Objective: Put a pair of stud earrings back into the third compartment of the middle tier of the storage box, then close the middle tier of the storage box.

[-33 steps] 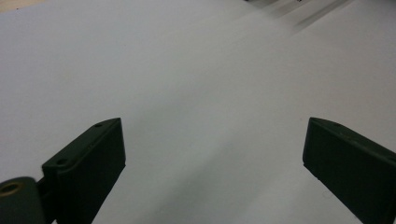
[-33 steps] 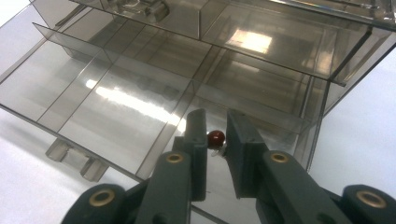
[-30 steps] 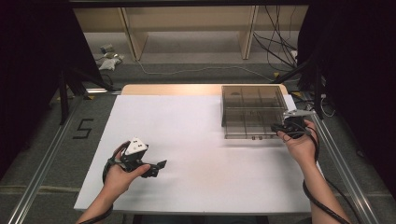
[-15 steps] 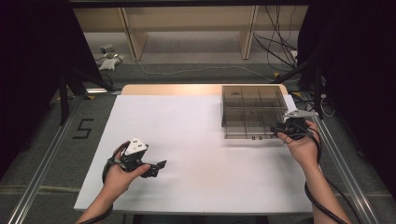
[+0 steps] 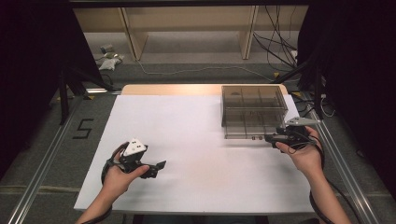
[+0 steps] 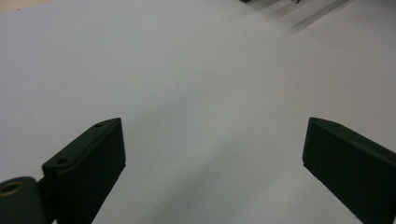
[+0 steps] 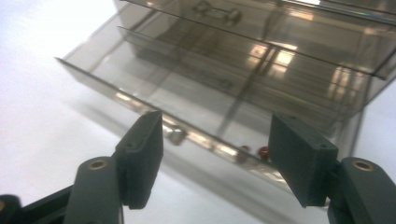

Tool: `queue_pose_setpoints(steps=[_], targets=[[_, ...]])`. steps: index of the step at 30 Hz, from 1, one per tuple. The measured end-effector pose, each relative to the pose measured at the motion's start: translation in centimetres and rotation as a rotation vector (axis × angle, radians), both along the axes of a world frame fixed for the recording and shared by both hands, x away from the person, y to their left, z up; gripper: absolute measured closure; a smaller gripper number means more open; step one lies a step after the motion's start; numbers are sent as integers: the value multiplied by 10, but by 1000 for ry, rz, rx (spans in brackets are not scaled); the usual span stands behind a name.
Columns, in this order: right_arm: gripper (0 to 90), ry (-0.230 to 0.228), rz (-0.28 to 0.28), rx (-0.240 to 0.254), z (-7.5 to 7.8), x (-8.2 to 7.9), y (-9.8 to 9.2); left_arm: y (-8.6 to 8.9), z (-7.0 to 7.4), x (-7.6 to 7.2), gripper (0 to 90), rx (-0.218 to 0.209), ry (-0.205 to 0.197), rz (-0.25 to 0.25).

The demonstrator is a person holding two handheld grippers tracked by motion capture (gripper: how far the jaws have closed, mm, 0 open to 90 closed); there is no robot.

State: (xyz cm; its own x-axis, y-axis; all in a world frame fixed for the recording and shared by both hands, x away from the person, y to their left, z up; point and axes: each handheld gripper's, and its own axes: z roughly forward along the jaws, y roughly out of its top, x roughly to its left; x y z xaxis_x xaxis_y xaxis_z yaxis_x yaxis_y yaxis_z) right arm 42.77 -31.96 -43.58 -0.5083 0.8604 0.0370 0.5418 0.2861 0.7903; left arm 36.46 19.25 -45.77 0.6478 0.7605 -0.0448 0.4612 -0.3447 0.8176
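A smoky clear plastic drawer box [image 5: 253,109] stands at the back right of the white table [image 5: 196,140]. In the right gripper view its lowest drawer [image 7: 196,93] sticks partly out, with a small knob [image 7: 175,135] on its front and small red bits [image 7: 264,151] inside near the front wall. My right gripper [image 5: 270,138] [image 7: 217,140] is open, just in front of that drawer's front, with the knob between the jaws but untouched. My left gripper [image 5: 159,166] [image 6: 215,154] is open over bare table at the front left, holding nothing.
A wooden strip [image 5: 168,89] edges the table's far side. Metal rails [image 5: 44,158] run along both sides. Cables [image 5: 275,51] and shelving lie on the floor beyond. The number 5 [image 5: 83,128] is marked left of the table.
My right hand has shifted slightly at the drawer front, staying open. The left gripper has not moved.
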Motion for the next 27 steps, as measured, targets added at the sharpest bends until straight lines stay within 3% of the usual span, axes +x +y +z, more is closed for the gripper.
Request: queue_pose_setpoints(steps=[8,20,23,27], targets=[[321,-12,28,-14,0,-11,17,0,0,0,61,0,0,-16],[342,-48,28,19,3,-13,15,-1,-1,2,61,2,1,-12],[417,-32,41,14,2,-14,16,-1,0,2,61,-1,1,-7],[668,-57,47,-7,3,-18,14,-2,0,3,62,-1,-4,-3]])
